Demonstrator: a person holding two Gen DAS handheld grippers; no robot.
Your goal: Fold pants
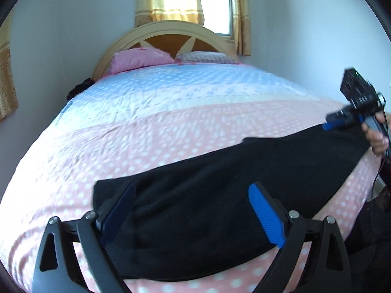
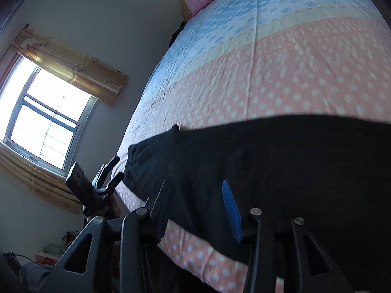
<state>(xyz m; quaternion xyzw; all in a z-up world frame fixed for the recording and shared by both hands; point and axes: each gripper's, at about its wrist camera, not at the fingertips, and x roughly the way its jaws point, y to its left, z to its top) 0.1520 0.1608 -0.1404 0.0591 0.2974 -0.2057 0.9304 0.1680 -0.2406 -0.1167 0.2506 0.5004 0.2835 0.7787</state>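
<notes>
Both tongs hover over black pants (image 1: 220,183) spread on a bed.

From the left wrist view, the left gripper (image 1: 193,210) stands wide, its 2 blue-padded fingers (image 1: 266,217) apart above the near left end of the pants, neither pad pressing the cloth. The pants lie flat on the pink dotted sheet (image 1: 122,146) near the bed's near edge, their long axis running from near left up to far right. At that far right end the right gripper (image 1: 330,125) sits at the edge of the cloth, held by a hand (image 1: 376,139); from here I cannot tell how its jaws stand. 2 pillows (image 1: 141,59) lie at the headboard (image 1: 168,30), far off.

From the right wrist view, the right gripper (image 2: 198,210) has its fingers partly apart over the pants (image 2: 281,166), gripping nothing. The pants stretch leftward, ending near the left gripper (image 2: 114,171), which is just beside that end. A window (image 2: 46,127) shows at left.
</notes>
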